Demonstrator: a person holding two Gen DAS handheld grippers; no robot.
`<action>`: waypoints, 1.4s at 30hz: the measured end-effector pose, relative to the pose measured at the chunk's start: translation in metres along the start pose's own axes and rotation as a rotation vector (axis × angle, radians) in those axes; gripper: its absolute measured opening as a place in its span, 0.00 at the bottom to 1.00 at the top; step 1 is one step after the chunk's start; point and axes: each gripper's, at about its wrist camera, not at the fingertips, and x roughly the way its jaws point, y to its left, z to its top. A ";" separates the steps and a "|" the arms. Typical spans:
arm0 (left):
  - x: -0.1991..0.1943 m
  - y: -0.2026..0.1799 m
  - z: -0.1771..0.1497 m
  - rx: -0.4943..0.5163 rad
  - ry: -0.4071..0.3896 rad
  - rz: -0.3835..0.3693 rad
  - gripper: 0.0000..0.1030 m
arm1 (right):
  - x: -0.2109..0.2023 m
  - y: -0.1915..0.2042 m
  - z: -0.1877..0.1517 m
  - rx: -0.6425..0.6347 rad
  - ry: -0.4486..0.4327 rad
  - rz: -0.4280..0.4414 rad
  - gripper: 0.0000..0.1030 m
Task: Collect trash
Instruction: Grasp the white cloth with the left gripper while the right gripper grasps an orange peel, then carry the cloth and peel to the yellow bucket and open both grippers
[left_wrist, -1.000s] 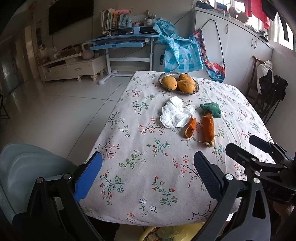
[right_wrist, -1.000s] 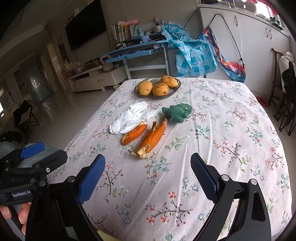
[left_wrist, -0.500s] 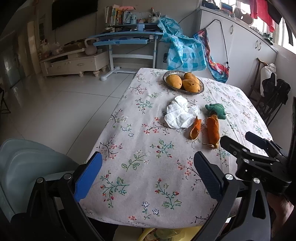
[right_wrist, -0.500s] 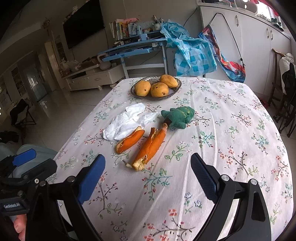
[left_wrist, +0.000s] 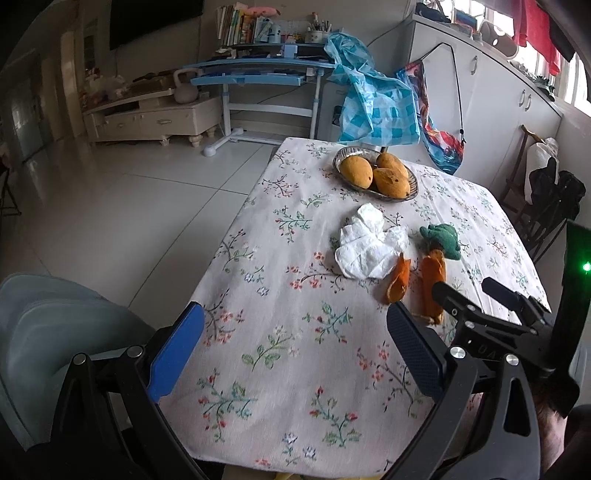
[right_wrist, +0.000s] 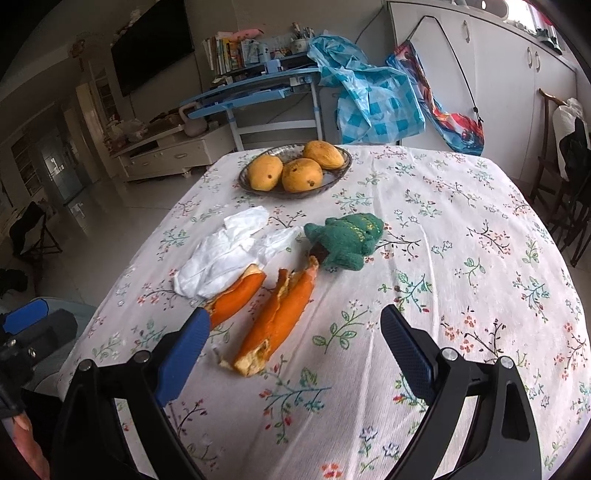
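Both grippers (jaws wide, empty) have moved nearer the orange peels (right_wrist: 275, 317).

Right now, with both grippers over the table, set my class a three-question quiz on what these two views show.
1. True or false: the right gripper is shut on a peel.
2. How many mangoes lie in the bowl?
A. two B. three C. four
3. Fill in: the tissue lies between the bowl and the two orange ____.

Key
1. False. Its jaws stand open and empty above the cloth, near the long peel.
2. B.
3. Peels. The short peel touches the tissue's near edge.
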 end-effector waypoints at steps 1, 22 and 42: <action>0.002 -0.001 0.002 0.002 0.003 -0.005 0.93 | 0.002 -0.001 0.001 0.001 0.004 -0.003 0.86; 0.105 -0.045 0.063 0.077 0.097 0.007 0.93 | 0.021 0.001 0.006 -0.026 0.106 0.034 0.27; 0.100 -0.036 0.062 0.062 0.077 -0.127 0.12 | -0.019 -0.026 0.011 0.212 0.076 0.248 0.17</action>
